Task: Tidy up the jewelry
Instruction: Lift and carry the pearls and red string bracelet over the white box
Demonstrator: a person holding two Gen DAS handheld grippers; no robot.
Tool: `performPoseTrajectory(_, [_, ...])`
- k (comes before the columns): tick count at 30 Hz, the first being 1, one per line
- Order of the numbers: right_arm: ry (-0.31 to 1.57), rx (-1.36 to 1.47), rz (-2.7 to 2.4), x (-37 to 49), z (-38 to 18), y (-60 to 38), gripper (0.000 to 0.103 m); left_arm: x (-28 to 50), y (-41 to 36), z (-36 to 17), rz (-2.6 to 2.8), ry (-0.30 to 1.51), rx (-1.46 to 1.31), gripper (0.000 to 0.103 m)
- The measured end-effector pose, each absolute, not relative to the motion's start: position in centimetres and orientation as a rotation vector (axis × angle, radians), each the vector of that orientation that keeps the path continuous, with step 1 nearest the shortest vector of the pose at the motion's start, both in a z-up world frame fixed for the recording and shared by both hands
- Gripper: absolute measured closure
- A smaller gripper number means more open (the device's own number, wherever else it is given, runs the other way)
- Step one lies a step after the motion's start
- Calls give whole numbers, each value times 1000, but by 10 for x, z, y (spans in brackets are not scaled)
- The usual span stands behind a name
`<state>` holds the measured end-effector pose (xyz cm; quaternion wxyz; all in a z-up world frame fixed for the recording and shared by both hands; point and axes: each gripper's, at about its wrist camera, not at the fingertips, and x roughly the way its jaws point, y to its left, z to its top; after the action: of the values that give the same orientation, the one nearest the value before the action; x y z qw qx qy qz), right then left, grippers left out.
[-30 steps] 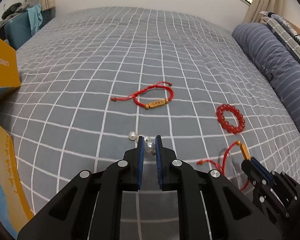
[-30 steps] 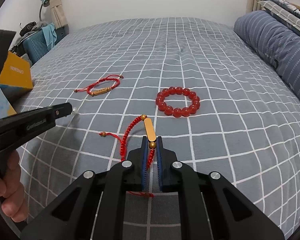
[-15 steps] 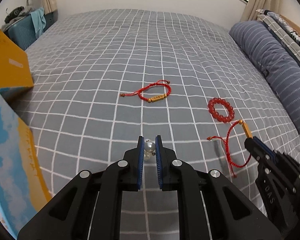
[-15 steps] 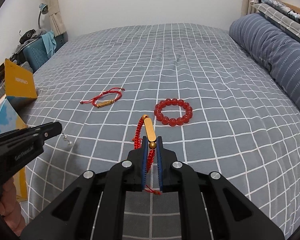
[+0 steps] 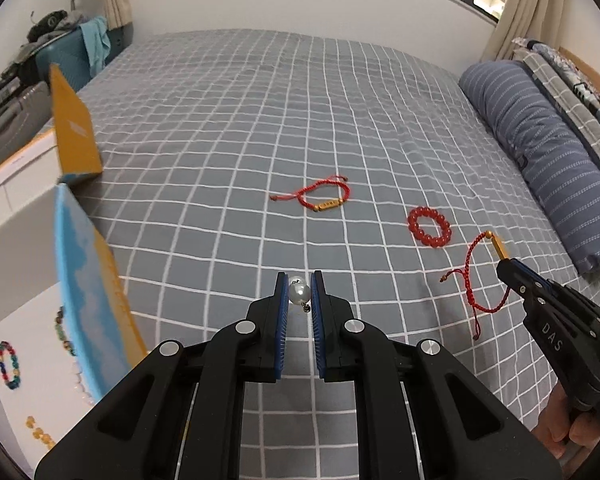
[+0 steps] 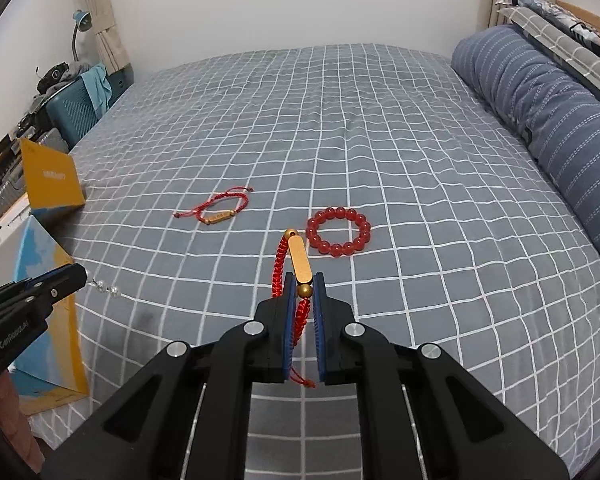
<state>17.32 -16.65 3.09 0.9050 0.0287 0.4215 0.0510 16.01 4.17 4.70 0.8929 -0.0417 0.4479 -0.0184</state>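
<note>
My left gripper [image 5: 299,285] is shut on a pearl piece [image 5: 299,293] and holds it above the grey checked bed; the pearls also show in the right wrist view [image 6: 107,289]. My right gripper [image 6: 302,285] is shut on a red cord bracelet with a gold bar [image 6: 299,261], lifted off the bed; it hangs from the same gripper in the left wrist view [image 5: 473,270]. A second red cord bracelet with a gold bar [image 5: 320,197] and a red bead bracelet [image 5: 429,227] lie on the bed.
An open box with blue and yellow flaps [image 5: 86,292] stands at the bed's left edge; its white inside [image 5: 24,364] holds several bead bracelets. A striped blue pillow [image 5: 548,152] lies along the right. A teal suitcase [image 5: 66,60] stands far left.
Both grippers have risen off the bed with their pieces. The left gripper has lifted the pearls and drawn back towards the box, which has come into fuller view.
</note>
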Motion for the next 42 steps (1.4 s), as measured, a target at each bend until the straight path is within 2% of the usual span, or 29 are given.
performPoseTrajectory(22, [800,13,335,150,94,-58,95,79,141,118,77,833,-161,92])
performPoseTrajectory(32, [778,-41,455,134,112,18,95,46,217,121,257,821,-205,92])
performPoseTrajectory(42, [768,-103,581,111,115,100,95,10,292,101,422,854,-269,92])
